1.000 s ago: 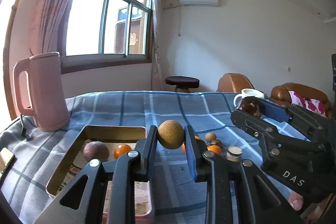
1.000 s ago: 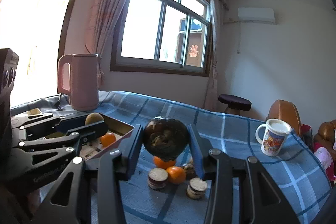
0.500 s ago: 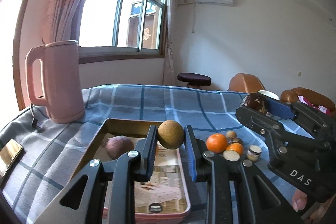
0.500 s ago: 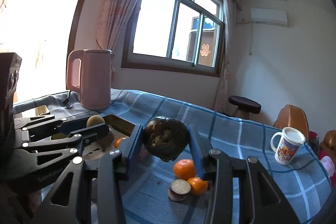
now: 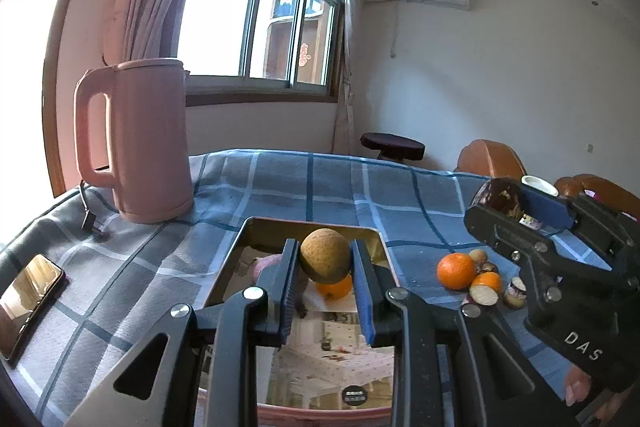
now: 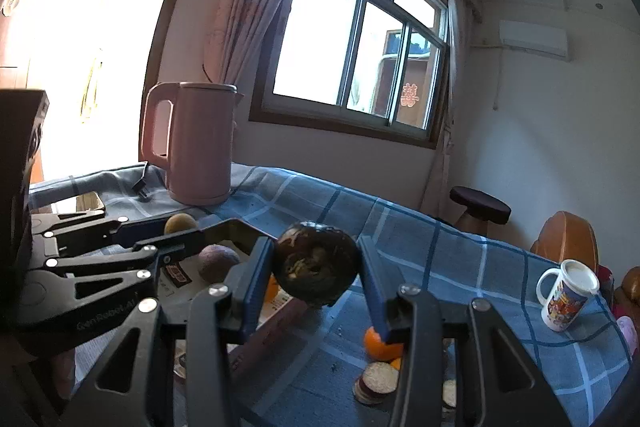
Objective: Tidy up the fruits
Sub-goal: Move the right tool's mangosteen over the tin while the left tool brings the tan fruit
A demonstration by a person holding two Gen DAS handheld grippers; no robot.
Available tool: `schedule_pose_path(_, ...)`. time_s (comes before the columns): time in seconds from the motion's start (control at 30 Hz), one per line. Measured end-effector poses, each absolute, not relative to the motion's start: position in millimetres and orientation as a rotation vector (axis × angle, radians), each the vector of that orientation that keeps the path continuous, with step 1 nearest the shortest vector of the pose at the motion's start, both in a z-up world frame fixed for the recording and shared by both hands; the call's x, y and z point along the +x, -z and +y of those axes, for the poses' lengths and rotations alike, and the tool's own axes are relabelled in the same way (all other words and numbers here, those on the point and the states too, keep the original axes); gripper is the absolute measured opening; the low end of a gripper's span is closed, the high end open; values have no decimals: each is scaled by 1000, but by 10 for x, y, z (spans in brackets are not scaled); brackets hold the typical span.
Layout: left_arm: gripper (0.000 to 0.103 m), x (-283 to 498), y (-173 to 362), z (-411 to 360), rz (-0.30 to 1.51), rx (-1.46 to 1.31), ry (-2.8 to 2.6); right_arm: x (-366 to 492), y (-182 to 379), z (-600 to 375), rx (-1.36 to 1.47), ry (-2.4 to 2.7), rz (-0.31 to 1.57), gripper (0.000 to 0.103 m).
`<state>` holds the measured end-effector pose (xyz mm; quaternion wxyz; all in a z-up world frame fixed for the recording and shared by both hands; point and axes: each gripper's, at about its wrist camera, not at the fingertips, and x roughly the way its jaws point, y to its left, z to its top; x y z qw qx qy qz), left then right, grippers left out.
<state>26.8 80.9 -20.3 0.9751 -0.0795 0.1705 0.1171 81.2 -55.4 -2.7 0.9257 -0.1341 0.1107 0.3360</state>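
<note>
My left gripper [image 5: 325,259] is shut on a round tan fruit [image 5: 325,255] and holds it above the gold-walled tray [image 5: 256,227]. The tray holds a purple fruit [image 5: 264,262] and an orange [image 5: 334,289]. My right gripper [image 6: 318,273] is shut on a dark brown fruit [image 6: 318,269] and holds it over the tray's right edge [image 6: 276,315]. It also shows at the right of the left wrist view [image 5: 516,203]. An orange [image 5: 456,270] and several small fruits and cut pieces [image 5: 486,291] lie on the cloth to the right of the tray.
A pink kettle [image 5: 136,139] stands at the back left with its plug [image 5: 90,221] on the checked cloth [image 5: 340,183]. A phone [image 5: 28,297] lies at the left edge. A printed mug [image 6: 568,295] stands at the far right.
Both grippers have moved left with their fruits. The left one now hangs over the tray, and the right one has come over the tray's right edge.
</note>
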Motion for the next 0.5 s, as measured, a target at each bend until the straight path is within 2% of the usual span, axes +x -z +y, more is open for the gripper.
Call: schedule_pose_path(0.5, 27, 306, 261, 1050, 400, -171, -274, 857, 109, -270, -306, -729, 256, 46)
